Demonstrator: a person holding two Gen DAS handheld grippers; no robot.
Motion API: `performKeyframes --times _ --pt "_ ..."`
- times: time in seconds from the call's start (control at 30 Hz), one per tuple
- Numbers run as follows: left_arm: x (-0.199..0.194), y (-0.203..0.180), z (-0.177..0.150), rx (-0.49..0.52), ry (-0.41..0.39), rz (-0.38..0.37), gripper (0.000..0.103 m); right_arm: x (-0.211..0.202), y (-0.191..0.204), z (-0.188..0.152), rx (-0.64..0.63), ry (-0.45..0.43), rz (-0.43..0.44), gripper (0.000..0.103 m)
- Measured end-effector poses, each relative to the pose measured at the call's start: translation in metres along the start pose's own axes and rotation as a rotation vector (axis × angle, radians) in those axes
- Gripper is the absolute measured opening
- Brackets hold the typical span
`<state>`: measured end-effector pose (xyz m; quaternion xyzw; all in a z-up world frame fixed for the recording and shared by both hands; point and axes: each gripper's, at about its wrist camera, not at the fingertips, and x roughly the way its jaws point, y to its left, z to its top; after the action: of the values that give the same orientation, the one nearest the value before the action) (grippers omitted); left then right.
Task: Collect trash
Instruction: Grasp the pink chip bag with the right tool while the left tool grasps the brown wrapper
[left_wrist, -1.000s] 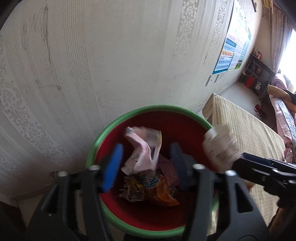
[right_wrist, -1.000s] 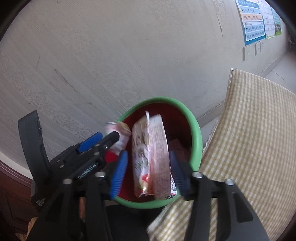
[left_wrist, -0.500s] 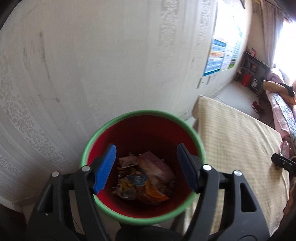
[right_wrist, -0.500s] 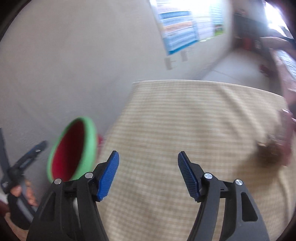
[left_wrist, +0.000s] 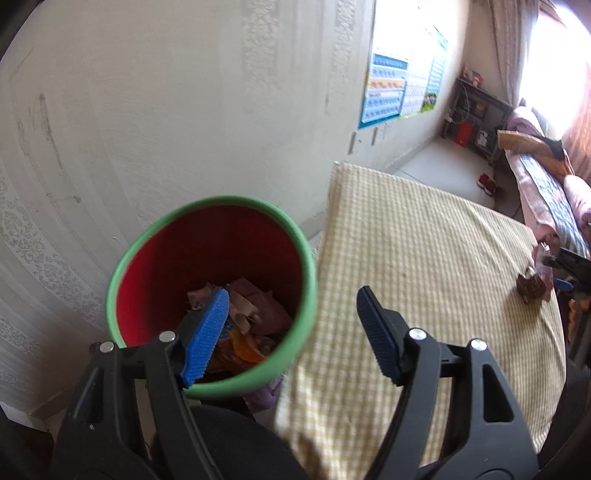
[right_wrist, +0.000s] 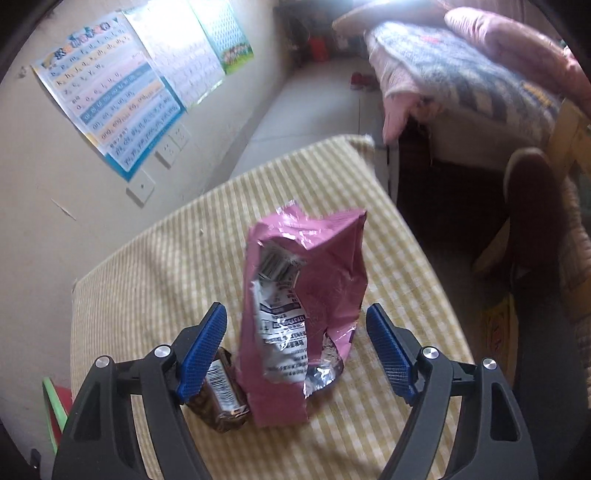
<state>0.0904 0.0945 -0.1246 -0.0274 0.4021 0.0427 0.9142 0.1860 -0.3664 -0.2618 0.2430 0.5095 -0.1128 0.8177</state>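
left gripper (left_wrist: 291, 325): I've got it angled down by the bin. The jaws have just been widening and now stand well apart with nothing between the blue pads.
bin: round red plastic bin with a green rim (left_wrist: 129, 254), standing against the pale patterned wall (left_wrist: 147, 110), right beside the table edge. There's a pile of crumpled wrappers (left_wrist: 251, 314) down at the bottom.
right gripper (right_wrist: 295, 343): over at the far end of the table, jaws have just been spreading, now wide apart.
pink bag: torn pink foil snack bag (right_wrist: 314, 288) lying on the yellow-and-white checked tablecloth (right_wrist: 147, 277). It sits between my pads, but neither one touches it.
brown wrapper: small brown candy wrapper (right_wrist: 221, 395), lying right against the pink bag's left side, under the left pad.
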Motion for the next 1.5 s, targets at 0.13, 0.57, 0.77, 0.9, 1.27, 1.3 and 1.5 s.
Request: performKeyframes --times 0.13,0.57,0.77,0.9,1.27,1.3,1.5 --pt "-0.004 -0.018 -0.003 0.039 0.000 -0.004 0.069 0.013 -0.003 -0.008 -0.029 0.053 0.032 0.075" --pt "0.000 -0.094 0.003 0.132 0.016 -0.114 0.069 -0.027 0.017 -0.076 -0.214 0.172 0.252 0.034" --pt "0.023 -0.159 0.000 0.189 0.076 -0.255 0.069 -0.060 -0.001 -0.099 -0.123 0.109 0.270 0.037" --pt "0.049 -0.198 0.000 0.195 0.137 -0.316 0.069 -0.075 -0.009 -0.097 -0.119 0.039 0.255 0.038" --pt "0.108 -0.288 0.000 0.249 0.249 -0.346 0.069 -0.069 -0.020 -0.092 -0.073 0.030 0.310 0.039" --pt "0.112 -0.293 -0.002 0.259 0.259 -0.341 0.068 -0.069 -0.022 -0.092 -0.065 0.031 0.314 0.039" --pt "0.126 -0.306 -0.012 0.304 0.286 -0.304 0.052 -0.069 -0.029 -0.091 -0.050 0.030 0.319 0.040"
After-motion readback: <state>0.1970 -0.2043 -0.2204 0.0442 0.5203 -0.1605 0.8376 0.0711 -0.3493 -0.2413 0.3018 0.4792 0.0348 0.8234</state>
